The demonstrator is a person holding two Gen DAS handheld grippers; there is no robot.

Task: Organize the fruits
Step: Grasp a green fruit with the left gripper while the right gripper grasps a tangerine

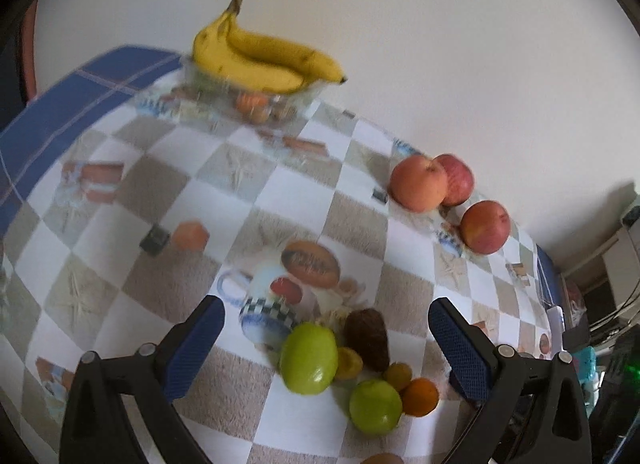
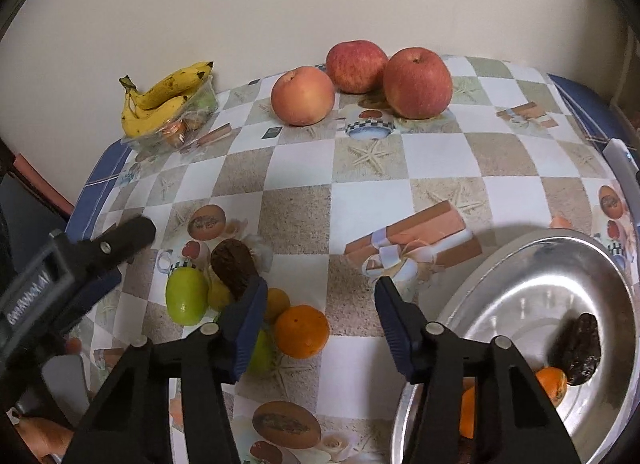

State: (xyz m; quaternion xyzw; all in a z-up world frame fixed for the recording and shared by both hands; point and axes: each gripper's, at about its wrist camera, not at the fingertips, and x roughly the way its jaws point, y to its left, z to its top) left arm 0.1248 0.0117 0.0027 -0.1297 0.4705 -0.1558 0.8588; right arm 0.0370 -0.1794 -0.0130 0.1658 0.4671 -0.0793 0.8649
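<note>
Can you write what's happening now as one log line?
left gripper: open over green fruit | right gripper: open, empty | metal bowl: orange, dark fruit

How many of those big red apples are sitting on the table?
3, all at the far side near the wall: a paler one on the left, one behind, and one on the right. None looks hidden.

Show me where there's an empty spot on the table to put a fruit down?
The widest bare patch is the middle of the tablecloth, between the three apples at the back and the small fruit pile in front. It is crowded around that pile, near the metal bowl, and at the banana tray.
</note>
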